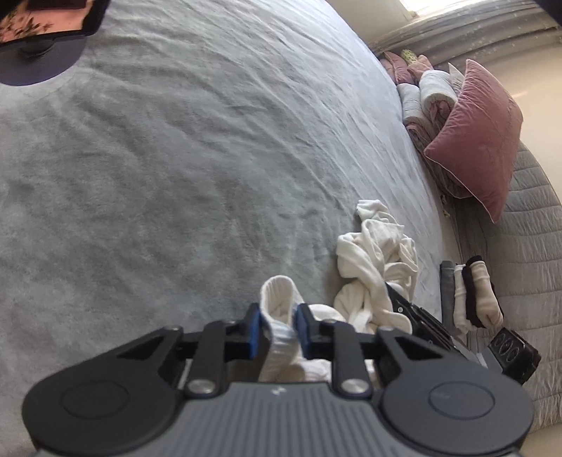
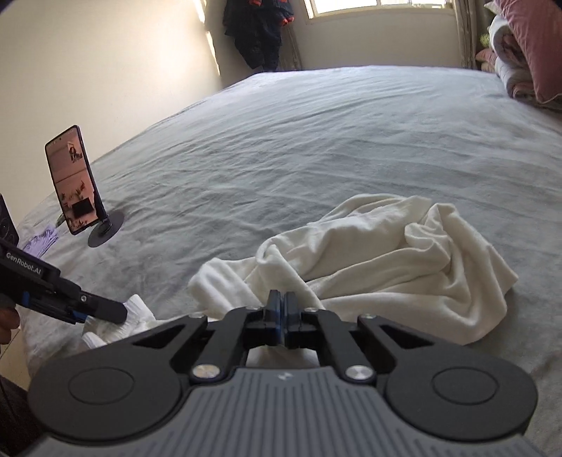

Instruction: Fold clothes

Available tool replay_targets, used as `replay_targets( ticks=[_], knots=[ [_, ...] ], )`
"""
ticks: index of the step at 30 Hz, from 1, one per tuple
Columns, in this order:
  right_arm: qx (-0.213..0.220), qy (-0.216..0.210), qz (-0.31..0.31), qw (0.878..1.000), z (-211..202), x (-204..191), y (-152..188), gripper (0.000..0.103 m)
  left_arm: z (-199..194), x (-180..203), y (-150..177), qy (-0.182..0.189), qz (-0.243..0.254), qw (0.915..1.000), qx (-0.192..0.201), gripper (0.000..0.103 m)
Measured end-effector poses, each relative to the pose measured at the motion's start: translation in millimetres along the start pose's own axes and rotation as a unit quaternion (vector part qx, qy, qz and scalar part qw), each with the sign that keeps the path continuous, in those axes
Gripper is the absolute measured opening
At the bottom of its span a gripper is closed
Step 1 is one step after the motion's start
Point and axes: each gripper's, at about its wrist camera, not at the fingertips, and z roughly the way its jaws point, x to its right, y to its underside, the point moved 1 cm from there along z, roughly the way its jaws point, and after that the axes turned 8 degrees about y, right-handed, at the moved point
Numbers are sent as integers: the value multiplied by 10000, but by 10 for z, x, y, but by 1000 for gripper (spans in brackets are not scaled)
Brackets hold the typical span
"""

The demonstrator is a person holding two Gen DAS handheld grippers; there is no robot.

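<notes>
A crumpled white garment [image 2: 386,260] lies on the grey bedspread [image 2: 316,147] near the bed's front edge; it also shows in the left wrist view as a white garment [image 1: 376,267]. My left gripper [image 1: 278,325] is shut on a ribbed white cuff [image 1: 279,309] of that garment. From the right wrist view the left gripper [image 2: 119,313] comes in from the left, clamped on the cuff [image 2: 137,316]. My right gripper [image 2: 282,320] is shut, pinching a thin edge of the white garment. The right gripper's body [image 1: 421,320] pokes in beside the pile.
A phone on a round stand [image 2: 75,182] sits at the bed's left side, with lilac cloth [image 2: 42,242] beside it. Rolled socks [image 1: 470,295] lie by the quilted edge. A pink pillow [image 1: 481,137] and folded bedding [image 1: 421,95] are at the head. Dark clothing [image 2: 260,31] hangs near the window.
</notes>
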Motion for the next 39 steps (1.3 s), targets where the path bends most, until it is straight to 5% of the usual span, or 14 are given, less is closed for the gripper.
replay_targets(
  ticks=[8,13,14,18,20,25,33,39],
  knots=[
    [727,404,214,9963,-514,200,-137,0,-143,89,83,-9,389,9989,264,10],
    [478,350,235,9980,-680,335,-61,2,-225,64,141,-47,557,9981,246,14],
    [383,327,257,9984,-666,331,-36,15,-235,57,149,-73,561,9981,257,16],
    [146,232,146,9995,-575,228,15,19,-275,130,145,-316,698,9962,415,39],
    [158,195,59,9997,-525,147,9,52,-325,193,133,-403,854,9938,592,42],
    [245,82,3,9997,-392,10,-50,53,-286,345,48,-109,947,9919,842,44],
    [104,85,256,9996,-265,121,-44,53,434,502,-87,61,614,9976,309,45],
    [37,105,405,9991,-262,238,-34,53,780,568,-180,144,328,9989,304,46]
  ],
)
